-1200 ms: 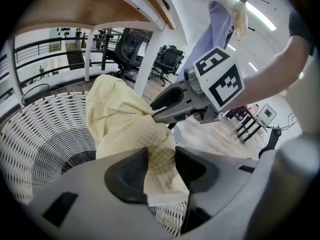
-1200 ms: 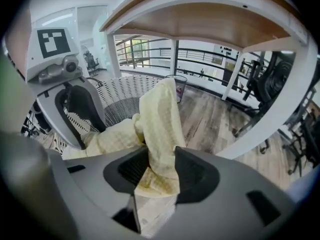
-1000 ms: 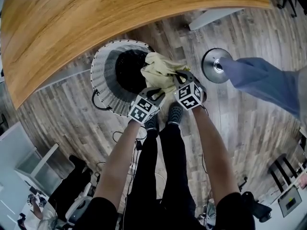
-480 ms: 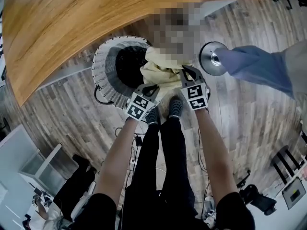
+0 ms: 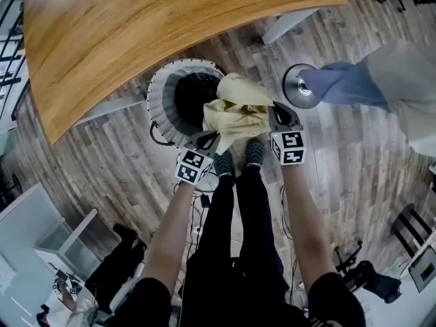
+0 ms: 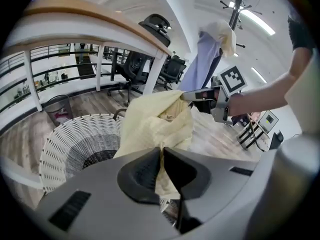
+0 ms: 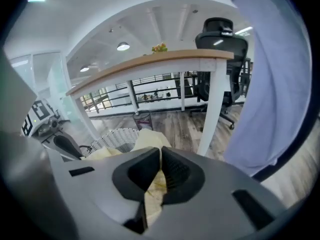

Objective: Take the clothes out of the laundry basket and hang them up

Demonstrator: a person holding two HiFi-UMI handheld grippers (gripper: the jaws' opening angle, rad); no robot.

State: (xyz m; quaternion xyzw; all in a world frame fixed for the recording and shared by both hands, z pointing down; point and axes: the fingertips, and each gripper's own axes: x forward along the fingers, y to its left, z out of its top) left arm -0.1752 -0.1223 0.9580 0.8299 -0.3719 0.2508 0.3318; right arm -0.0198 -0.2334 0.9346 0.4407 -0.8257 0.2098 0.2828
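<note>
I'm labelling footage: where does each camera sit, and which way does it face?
Head view: on the head, steeply down at basket and yellow garment; arms, legs show.
Left gripper view: on left gripper, along jaws just closed on garment; right gripper, forearm show.
Right gripper view: on right gripper, jaws gripping garment, toward table; left gripper shows.
Shared: garment, basket.

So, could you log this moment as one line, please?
left gripper: just closed on yellow garment | right gripper: shut on it | garment: held up near basket | hung: no
</note>
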